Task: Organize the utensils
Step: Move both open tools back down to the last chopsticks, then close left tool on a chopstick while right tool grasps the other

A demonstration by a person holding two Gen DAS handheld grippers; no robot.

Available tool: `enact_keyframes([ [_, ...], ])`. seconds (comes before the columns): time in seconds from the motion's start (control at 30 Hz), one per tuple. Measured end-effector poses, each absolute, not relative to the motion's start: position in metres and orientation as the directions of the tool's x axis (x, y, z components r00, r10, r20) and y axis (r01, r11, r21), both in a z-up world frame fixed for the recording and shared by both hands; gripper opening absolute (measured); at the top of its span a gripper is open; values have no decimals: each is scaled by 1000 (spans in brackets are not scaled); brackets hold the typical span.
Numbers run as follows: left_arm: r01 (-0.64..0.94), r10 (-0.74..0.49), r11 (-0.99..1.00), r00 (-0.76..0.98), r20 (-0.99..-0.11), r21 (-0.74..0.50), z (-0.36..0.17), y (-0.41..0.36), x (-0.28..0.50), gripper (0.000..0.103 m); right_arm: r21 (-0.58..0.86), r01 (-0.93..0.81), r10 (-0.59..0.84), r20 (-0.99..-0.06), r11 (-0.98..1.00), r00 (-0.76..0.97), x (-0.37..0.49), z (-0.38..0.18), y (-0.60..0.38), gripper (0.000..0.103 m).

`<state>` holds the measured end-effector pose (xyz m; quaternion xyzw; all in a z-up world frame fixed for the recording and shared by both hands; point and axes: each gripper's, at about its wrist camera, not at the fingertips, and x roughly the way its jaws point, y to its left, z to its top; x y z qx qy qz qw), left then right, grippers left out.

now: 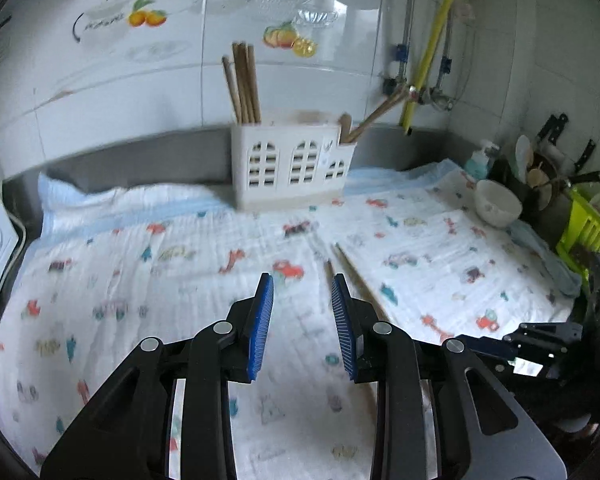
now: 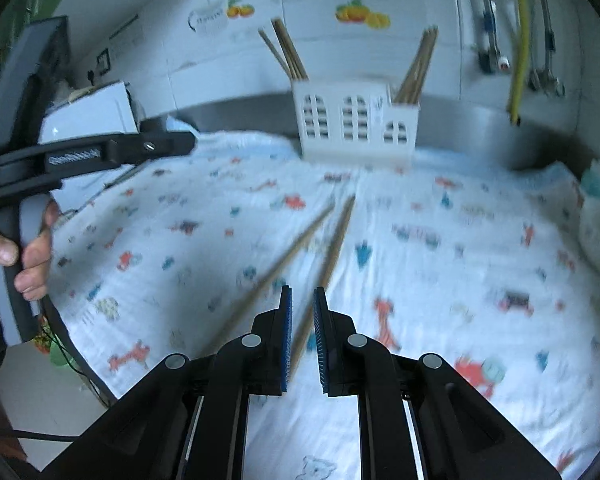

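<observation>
A white utensil holder (image 1: 292,164) with arched cut-outs stands at the back of the counter; it also shows in the right wrist view (image 2: 356,124). Wooden chopsticks (image 1: 244,84) stand in its left and right compartments. Two loose chopsticks (image 2: 300,244) lie on the patterned cloth, also seen in the left wrist view (image 1: 352,276). My left gripper (image 1: 302,288) is open and empty, just left of them. My right gripper (image 2: 302,292) is open with a narrow gap, low over the near end of one chopstick (image 2: 332,252), which runs between the fingers.
A white bowl (image 1: 496,204), a soap bottle (image 1: 480,160), knives and a green rack (image 1: 588,232) crowd the right side. A yellow hose (image 1: 432,48) hangs on the tiled wall. The left hand-held gripper (image 2: 88,152) shows at the left in the right wrist view.
</observation>
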<state>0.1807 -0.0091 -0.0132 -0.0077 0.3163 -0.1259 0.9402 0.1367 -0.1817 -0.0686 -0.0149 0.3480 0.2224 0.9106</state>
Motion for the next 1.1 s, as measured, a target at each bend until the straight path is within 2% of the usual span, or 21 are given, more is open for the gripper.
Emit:
enact_keyframes([
  [0.2, 223, -206, 973, 736, -645, -56, -45, -15, 162, 30, 170, -384, 391, -673, 908, 628, 134, -93, -176, 11],
  [0.57, 266, -305, 949, 639, -706, -168, -83, -29, 159, 30, 170, -340, 357, -696, 925, 623, 139, -106, -174, 12],
  [0.73, 279, -337, 938, 603, -723, -205, -93, -37, 162, 30, 168, -325, 346, -696, 931, 629, 141, -106, -178, 9],
  [1.07, 276, -343, 936, 572, -745, -219, -111, -53, 167, 29, 168, -279, 314, -697, 945, 644, 140, -106, -197, 7],
  [1.1, 272, -339, 937, 575, -745, -217, -111, -53, 168, 26, 176, -279, 320, -695, 944, 644, 140, -107, -198, 7],
])
